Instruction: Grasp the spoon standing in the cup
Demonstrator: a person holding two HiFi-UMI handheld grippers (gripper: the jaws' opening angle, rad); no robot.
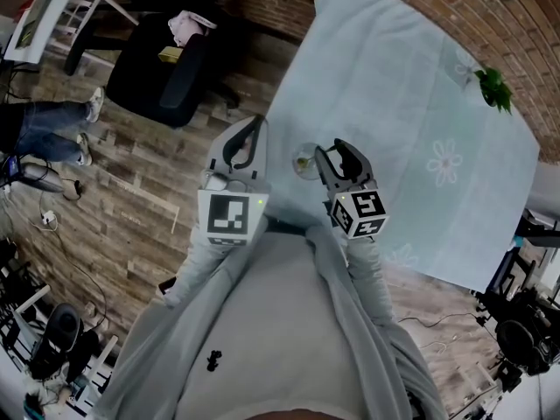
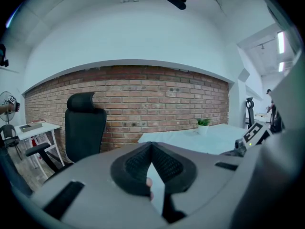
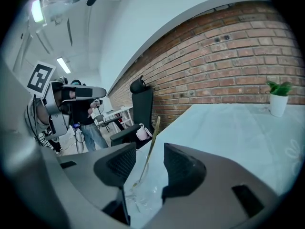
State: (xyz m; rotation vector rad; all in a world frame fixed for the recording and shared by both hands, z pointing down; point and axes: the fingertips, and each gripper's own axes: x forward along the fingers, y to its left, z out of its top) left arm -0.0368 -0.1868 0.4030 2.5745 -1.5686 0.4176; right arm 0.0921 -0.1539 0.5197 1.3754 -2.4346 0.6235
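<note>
A clear glass cup (image 1: 305, 160) stands near the front left edge of the table with the pale blue cloth (image 1: 411, 103); a gold-coloured spoon (image 3: 150, 144) leans upright in it. My right gripper (image 1: 339, 152) is open just right of the cup. In the right gripper view the spoon handle rises in the gap of my right gripper (image 3: 148, 159), touching neither pad, with the cup (image 3: 141, 194) low between them. My left gripper (image 1: 252, 129) hangs left of the cup, off the table edge. In its own view the left gripper (image 2: 151, 149) is shut, tips meeting, holding nothing.
A small potted plant (image 1: 494, 86) stands at the table's far right corner. A black office chair (image 1: 171, 68) with a pink thing on its seat is left of the table over the wooden floor. A person's legs (image 1: 52, 125) and a white desk (image 1: 44, 7) are at far left.
</note>
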